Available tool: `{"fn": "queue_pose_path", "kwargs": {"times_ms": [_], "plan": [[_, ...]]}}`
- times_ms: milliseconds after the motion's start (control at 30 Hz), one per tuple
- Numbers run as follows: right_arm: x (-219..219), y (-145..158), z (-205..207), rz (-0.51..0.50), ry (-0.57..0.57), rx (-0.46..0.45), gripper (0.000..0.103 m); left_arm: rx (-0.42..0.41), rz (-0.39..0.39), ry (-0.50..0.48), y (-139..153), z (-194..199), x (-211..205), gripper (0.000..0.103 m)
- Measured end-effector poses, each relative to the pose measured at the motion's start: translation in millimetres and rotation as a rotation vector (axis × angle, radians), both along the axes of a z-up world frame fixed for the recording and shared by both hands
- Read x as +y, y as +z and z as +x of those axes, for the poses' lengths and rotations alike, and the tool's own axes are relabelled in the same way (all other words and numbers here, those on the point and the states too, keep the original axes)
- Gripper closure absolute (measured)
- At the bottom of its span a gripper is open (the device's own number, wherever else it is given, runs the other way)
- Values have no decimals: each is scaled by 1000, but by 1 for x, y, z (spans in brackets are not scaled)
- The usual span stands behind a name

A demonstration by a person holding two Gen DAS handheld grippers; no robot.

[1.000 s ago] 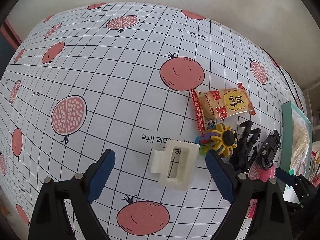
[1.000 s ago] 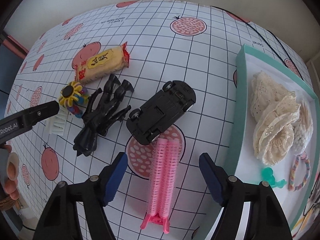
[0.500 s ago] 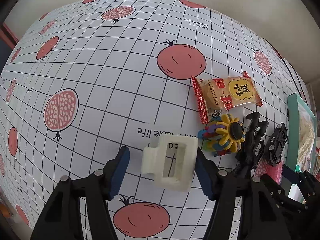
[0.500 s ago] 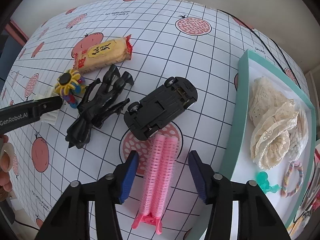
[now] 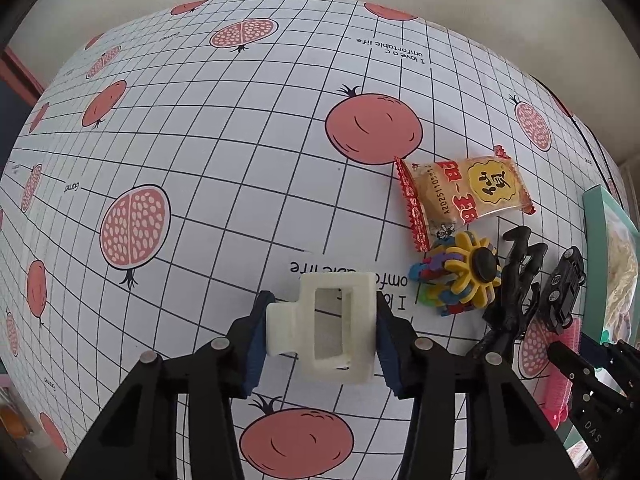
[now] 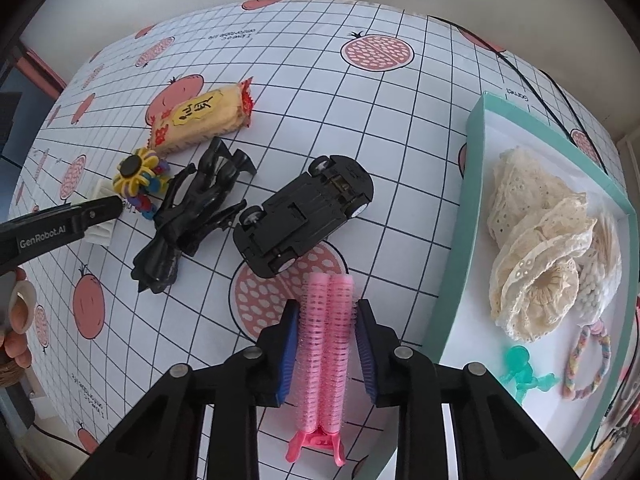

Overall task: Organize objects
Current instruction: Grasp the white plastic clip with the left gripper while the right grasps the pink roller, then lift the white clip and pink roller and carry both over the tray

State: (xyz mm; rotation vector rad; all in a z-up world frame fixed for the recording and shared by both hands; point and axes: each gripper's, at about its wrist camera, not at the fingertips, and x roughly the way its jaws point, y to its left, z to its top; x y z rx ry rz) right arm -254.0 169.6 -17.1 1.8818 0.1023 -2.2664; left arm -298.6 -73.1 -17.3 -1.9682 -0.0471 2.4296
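Seen at far left on a pomegranate-print tablecloth: left gripper clenched on a cream hair claw, blue pads flat against both its sides. Just right of it, a yellow flower toy, a snack packet, a black claw clip and an upturned black toy car, loose on the cloth. Further right: right gripper closed around a pink roller clip, pads bearing on its bristles, handle toward the camera. Far right, a teal tray already holding lace scrunchies and a bead bracelet.

Best handled, by this reading, with straight lifts, firm squeeze, both pieces carried over the tray rim without nudging car or toy.

Shown only from the right wrist: tray contents, car's underside, a hand on the left tool. Shown only from the left wrist: the claw's open frame and grip.
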Motion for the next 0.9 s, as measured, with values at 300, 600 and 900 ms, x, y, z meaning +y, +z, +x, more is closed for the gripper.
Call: {"fn": "queue_pose_path", "kwargs": {"times_ms": [300,600,900], "plan": [[4,24,-3,-40,14,40,75,40,-9,10,19,2,-9,55],[-24,64,17,-57,40,134,75,133,-18,21,52,0,-11,55],[-43,86,17,-57,74,202,75,200,-30,26,76,4,-13,55]]}}
